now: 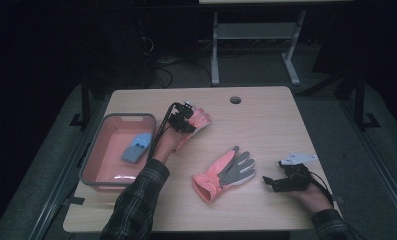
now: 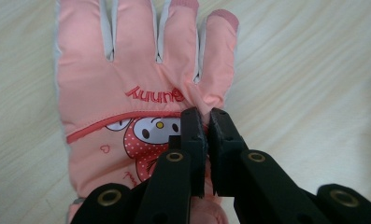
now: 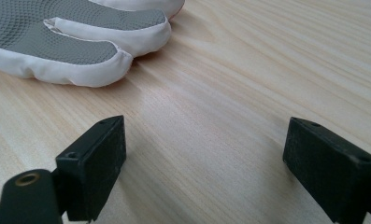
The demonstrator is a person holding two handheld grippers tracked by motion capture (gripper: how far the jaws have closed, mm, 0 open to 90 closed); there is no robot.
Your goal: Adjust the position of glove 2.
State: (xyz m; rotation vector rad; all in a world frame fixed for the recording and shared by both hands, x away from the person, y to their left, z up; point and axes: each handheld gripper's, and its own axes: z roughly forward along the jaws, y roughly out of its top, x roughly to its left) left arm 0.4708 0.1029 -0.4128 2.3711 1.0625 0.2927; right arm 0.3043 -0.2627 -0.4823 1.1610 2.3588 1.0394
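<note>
Left gripper [image 2: 205, 122]: jaws pinched on pink glove [image 2: 141, 88] fabric.
Right gripper [image 3: 204, 154]: jaws wide, empty; grey-palmed glove [image 3: 75, 32] just ahead.

The surface [image 1: 266, 120] is pale wood with rounded corners and a round hole [image 1: 235, 99] near its far edge. On it lie a pink bin [image 1: 102, 134] at the left, a pink glove [image 1: 198, 120] just beside it, and a second glove [image 1: 225, 173], palm up, nearer the middle.

The right gripper [image 3: 204, 161] has its two black jaws wide apart above the light wooden table [image 3: 248, 79]. At eleven o'clock lies a glove [image 3: 75, 42], grey palm up, near the jaws.
</note>
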